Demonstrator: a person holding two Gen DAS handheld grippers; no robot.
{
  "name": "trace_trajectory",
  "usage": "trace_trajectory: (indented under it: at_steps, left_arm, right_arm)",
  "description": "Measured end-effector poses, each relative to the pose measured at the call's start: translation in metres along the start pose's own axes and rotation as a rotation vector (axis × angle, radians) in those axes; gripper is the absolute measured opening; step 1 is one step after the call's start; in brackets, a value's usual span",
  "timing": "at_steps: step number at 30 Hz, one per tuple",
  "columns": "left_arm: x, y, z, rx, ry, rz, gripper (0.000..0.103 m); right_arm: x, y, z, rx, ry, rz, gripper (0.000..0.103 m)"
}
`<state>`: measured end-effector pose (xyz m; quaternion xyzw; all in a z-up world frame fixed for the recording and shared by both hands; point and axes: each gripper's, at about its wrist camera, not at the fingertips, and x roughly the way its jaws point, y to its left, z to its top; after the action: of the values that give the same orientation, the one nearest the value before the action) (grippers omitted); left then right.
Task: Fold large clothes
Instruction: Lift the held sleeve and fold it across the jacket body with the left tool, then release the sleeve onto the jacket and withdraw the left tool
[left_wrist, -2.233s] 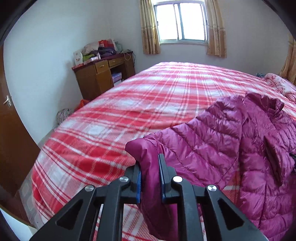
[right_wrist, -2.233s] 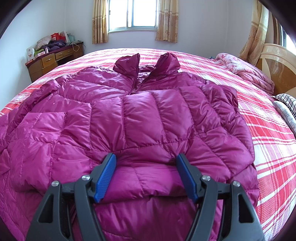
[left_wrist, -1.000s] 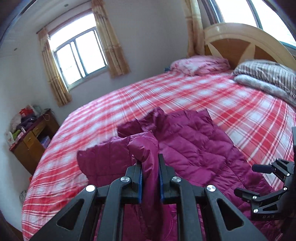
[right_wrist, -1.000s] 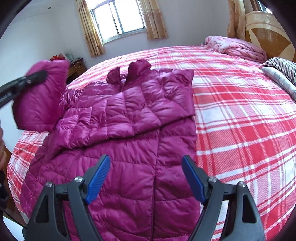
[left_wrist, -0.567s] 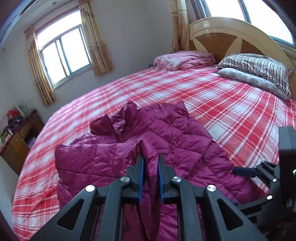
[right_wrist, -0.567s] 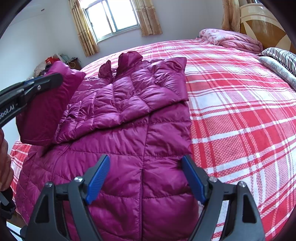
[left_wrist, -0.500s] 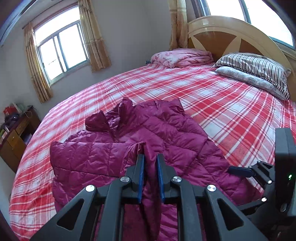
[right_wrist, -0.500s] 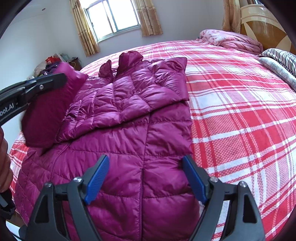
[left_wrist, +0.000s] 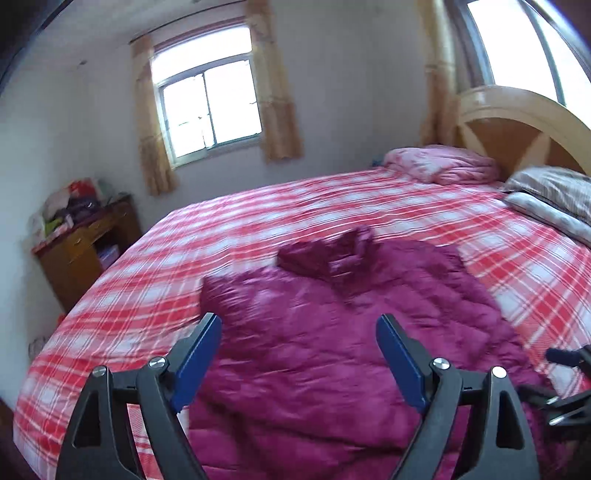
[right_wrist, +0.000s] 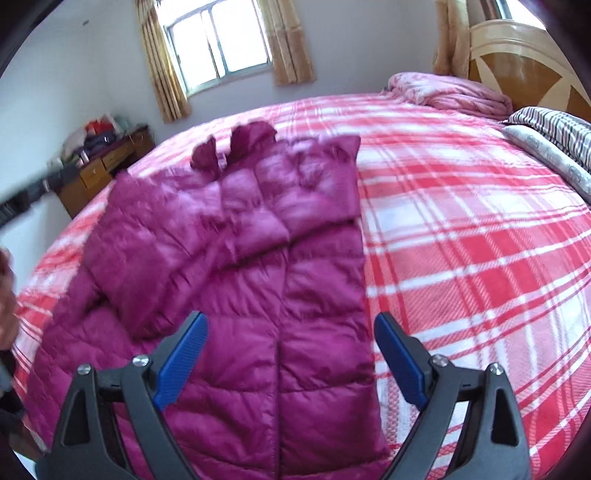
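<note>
So I've got one big magenta quilted puffer jacket (right_wrist: 258, 280) laid out on the bed with the red-and-white plaid cover (right_wrist: 461, 229), near the foot edge closest to me, collar pointing at the far edge by the window. One sleeve (right_wrist: 155, 266) lies folded in across the chest, so I reckon I'm mid sleeve-fold, sides tucked and body not yet doubled over.

My left gripper (left_wrist: 299, 363) has its fingers spreading apart with nothing between them, just hovering over the jacket. My right gripper (right_wrist: 291, 363) is the same, fingers widening and empty, above the hem.

Next I'd guess both need to drop to the hem corners, pinch, and carry it up toward the collar. Puffy fabric springs back, so it'll want a deep bite.

Count: one jacket, two grippers, one bed.
</note>
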<state>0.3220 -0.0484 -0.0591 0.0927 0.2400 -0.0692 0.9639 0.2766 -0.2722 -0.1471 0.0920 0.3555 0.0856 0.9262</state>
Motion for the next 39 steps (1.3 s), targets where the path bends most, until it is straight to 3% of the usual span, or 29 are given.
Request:
trace_trajectory:
  at_steps: [5,6,8,10,17,22,25,29,33,39]
  left_arm:
    - [0.031,0.063,-0.012,-0.09,0.073,0.128,0.086]
    - [0.037,0.07,-0.015,-0.106,0.088,0.156,0.086]
    - [0.051,0.085,-0.015,-0.134,0.12,0.203,0.086]
    - [0.062,0.095,-0.014,-0.164,0.137,0.218,0.086]
    - [0.096,0.075,0.003,-0.137,0.148,0.145,0.086]
    - [0.12,0.039,0.011,-0.102,0.188,0.01,0.086]
    - [0.146,0.032,0.005,-0.091,0.249,0.009,0.086]
    - [0.178,0.045,-0.009,-0.15,0.342,0.014,0.086]
    - [0.185,0.048,-0.02,-0.168,0.355,-0.004,0.086]
    - [0.195,0.045,-0.03,-0.161,0.382,-0.016,0.091]
  right_arm:
    - [-0.001,0.042,0.036,-0.065,-0.007,0.078,0.091]
    - [0.004,0.053,0.043,-0.09,0.001,0.094,0.087]
    - [0.019,0.076,0.054,-0.125,0.036,0.136,0.068]
    - [0.034,0.09,0.059,-0.141,0.071,0.153,0.065]
    - [0.08,0.1,0.036,-0.181,0.169,0.086,0.061]
    - [0.084,0.091,0.024,-0.18,0.167,0.061,0.061]
    - [0.082,0.092,0.019,-0.206,0.16,0.048,0.061]
    - [0.082,0.092,0.014,-0.223,0.138,0.042,0.061]
    - [0.08,0.098,0.005,-0.255,0.092,0.011,0.061]
    - [0.082,0.098,0.006,-0.264,0.09,0.002,0.061]
